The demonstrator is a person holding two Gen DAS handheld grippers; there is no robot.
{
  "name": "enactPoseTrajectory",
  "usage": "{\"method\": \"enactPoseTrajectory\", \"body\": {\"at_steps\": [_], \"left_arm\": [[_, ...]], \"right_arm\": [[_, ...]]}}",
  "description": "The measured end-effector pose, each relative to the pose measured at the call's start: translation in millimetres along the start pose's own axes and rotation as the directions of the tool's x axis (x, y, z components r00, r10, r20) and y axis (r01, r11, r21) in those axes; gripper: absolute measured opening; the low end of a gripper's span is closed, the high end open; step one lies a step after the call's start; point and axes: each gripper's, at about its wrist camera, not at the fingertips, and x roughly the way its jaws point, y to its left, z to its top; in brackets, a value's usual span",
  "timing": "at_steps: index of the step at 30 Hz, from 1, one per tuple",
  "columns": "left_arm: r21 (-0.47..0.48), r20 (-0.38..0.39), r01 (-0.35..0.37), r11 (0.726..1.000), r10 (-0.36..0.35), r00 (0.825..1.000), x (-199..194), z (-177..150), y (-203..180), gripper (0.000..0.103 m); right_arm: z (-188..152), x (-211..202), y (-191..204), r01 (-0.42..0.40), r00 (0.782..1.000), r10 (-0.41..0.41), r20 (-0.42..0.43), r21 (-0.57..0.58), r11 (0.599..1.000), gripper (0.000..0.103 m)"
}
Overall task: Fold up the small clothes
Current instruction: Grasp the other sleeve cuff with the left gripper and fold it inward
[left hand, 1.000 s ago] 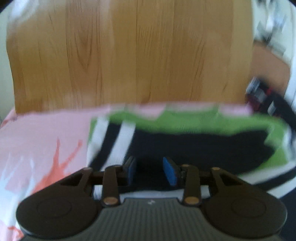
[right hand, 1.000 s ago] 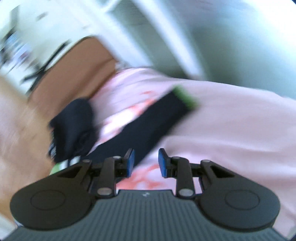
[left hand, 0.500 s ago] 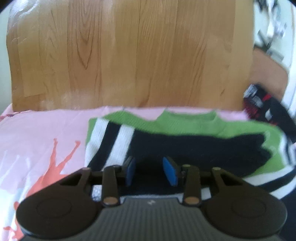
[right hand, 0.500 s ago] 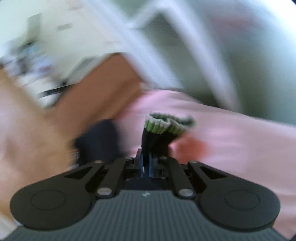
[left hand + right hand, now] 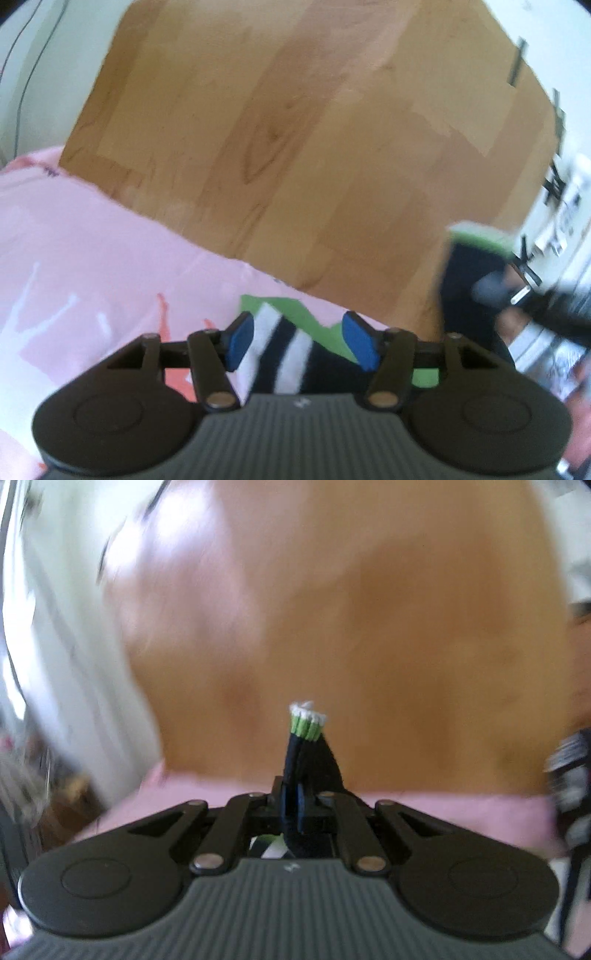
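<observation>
A small green, black and white striped sweater [image 5: 288, 354] lies on the pink bedsheet [image 5: 96, 258] against the wooden headboard. My left gripper [image 5: 301, 347] is open just above its striped part, holding nothing. My right gripper [image 5: 295, 801] is shut on the sweater's black sleeve [image 5: 308, 749], whose green and white cuff sticks up past the fingertips. In the left wrist view that lifted sleeve [image 5: 469, 273] hangs in the air at the right.
The wooden headboard [image 5: 295, 147] stands right behind the bed edge. A white wall [image 5: 33, 74] is at the left. Dark clothes [image 5: 569, 775] lie at the right of the bed. Shelves with clutter [image 5: 565, 206] are at the far right.
My right gripper has shut on the black sleeve and lifted it, swinging towards the headboard. My left gripper has opened wider and shifted left along the sweater.
</observation>
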Motion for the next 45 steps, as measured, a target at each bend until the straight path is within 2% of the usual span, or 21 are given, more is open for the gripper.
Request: {"method": "enactPoseTrajectory", "body": {"at_steps": [3, 6, 7, 8, 9, 11, 13, 15, 19, 21, 22, 23, 25, 28, 31, 34, 38, 39, 40, 43, 45], "left_arm": [[-0.046, -0.039, 0.000, 0.999, -0.001, 0.999, 10.9, 2.4, 11.2, 0.054], [-0.029, -0.066, -0.018, 0.999, 0.016, 0.998, 20.1, -0.7, 9.7, 0.054], [-0.019, -0.076, -0.017, 1.000, 0.015, 0.997, 21.2, -2.1, 8.0, 0.054], [-0.009, -0.081, -0.012, 1.000, 0.012, 0.997, 22.2, -3.1, 6.4, 0.054], [0.002, -0.088, -0.004, 1.000, 0.005, 0.996, 23.4, -4.4, 4.1, 0.054], [0.028, -0.100, 0.001, 1.000, 0.001, 0.995, 26.2, -6.8, -0.2, 0.054], [0.063, -0.112, -0.013, 0.998, 0.020, 0.994, 32.8, -10.9, -6.6, 0.051], [0.097, -0.127, -0.011, 0.995, 0.023, 0.992, 32.9, -18.6, -14.1, 0.044], [0.226, -0.131, -0.097, 0.969, 0.129, 0.983, 42.6, -33.4, -29.4, 0.029], [0.245, -0.145, -0.127, 0.961, 0.166, 0.975, 48.5, -35.8, -30.1, 0.027], [0.244, -0.146, -0.125, 0.962, 0.164, 0.976, 47.8, -36.0, -29.0, 0.027], [0.244, -0.142, -0.129, 0.961, 0.167, 0.976, 46.8, -36.1, -28.6, 0.029], [0.243, -0.142, -0.128, 0.962, 0.166, 0.976, 46.3, -36.9, -28.7, 0.030], [0.250, -0.142, -0.127, 0.960, 0.166, 0.976, 48.2, -37.6, -30.3, 0.032], [0.258, -0.139, -0.130, 0.957, 0.170, 0.976, 48.8, -37.2, -31.9, 0.038], [0.242, -0.146, -0.131, 0.961, 0.170, 0.975, 50.1, -35.9, -29.8, 0.040], [0.218, -0.153, -0.119, 0.969, 0.154, 0.976, 49.9, -34.6, -26.0, 0.041], [0.219, -0.154, -0.117, 0.969, 0.153, 0.976, 49.5, -34.6, -25.8, 0.041], [0.220, -0.155, -0.115, 0.969, 0.152, 0.976, 49.6, -34.7, -25.8, 0.041], [0.220, -0.157, -0.114, 0.969, 0.150, 0.976, 49.7, -34.9, -25.4, 0.041], [0.222, -0.158, -0.113, 0.968, 0.150, 0.976, 49.6, -35.3, -25.6, 0.041]], "right_arm": [[-41.3, 51.2, 25.0, -0.037, 0.988, 0.022, -0.151, -0.097, 0.995, 0.013], [-76.3, 82.9, 27.8, -0.120, 0.928, 0.064, -0.367, -0.130, 0.984, 0.020], [-79.2, 74.4, 25.7, -0.123, 0.938, 0.071, -0.339, -0.134, 0.983, 0.025], [-75.4, 63.0, 20.3, -0.118, 0.940, 0.069, -0.333, -0.131, 0.984, 0.037], [-70.5, 49.6, 13.1, -0.121, 0.945, 0.080, -0.318, -0.113, 0.986, 0.039], [-58.9, 13.5, -4.7, -0.094, 0.974, 0.076, -0.215, -0.075, 0.993, 0.040], [-50.9, -20.4, -28.0, -0.012, 0.992, 0.004, -0.122, -0.065, 0.998, 0.040], [-49.5, -39.7, -53.6, 0.083, 0.993, -0.088, -0.082, -0.061, 0.995, 0.040], [-58.3, -47.4, -114.5, 0.240, 0.964, -0.234, -0.125, 0.029, 0.970, 0.037], [-71.0, -31.4, -153.9, 0.390, 0.903, -0.359, -0.235, 0.101, 0.915, 0.038], [-76.5, -29.7, -171.7, 0.402, 0.899, -0.349, -0.265, 0.180, 0.898, 0.039], [-77.7, -41.7, -182.7, 0.362, 0.923, -0.304, -0.236, 0.264, 0.894, 0.039], [-71.1, -59.0, -184.2, 0.342, 0.938, -0.300, -0.175, 0.304, 0.889, 0.043], [-53.4, -72.5, -186.6, 0.341, 0.940, -0.323, -0.109, 0.297, 0.892, 0.043], [-37.7, -57.9, -185.8, 0.374, 0.926, -0.350, -0.138, 0.231, 0.898, 0.042], [-31.1, -35.4, -187.5, 0.403, 0.905, -0.364, -0.219, 0.168, 0.900, 0.041], [-30.6, 3.3, -194.4, 0.437, 0.854, -0.364, -0.370, 0.134, 0.889, 0.041], [-34.6, 11.6, -196.3, 0.441, 0.832, -0.350, -0.430, 0.128, 0.889, 0.041], [-37.2, 12.2, -193.1, 0.449, 0.820, -0.363, -0.443, 0.103, 0.888, 0.039], [-35.8, 3.4, -183.7, 0.457, 0.799, -0.395, -0.453, 0.033, 0.889, 0.009], [-33.4, -8.5, -182.3, 0.473, 0.801, -0.423, -0.424, 0.016, 0.881, 0.009]]}}
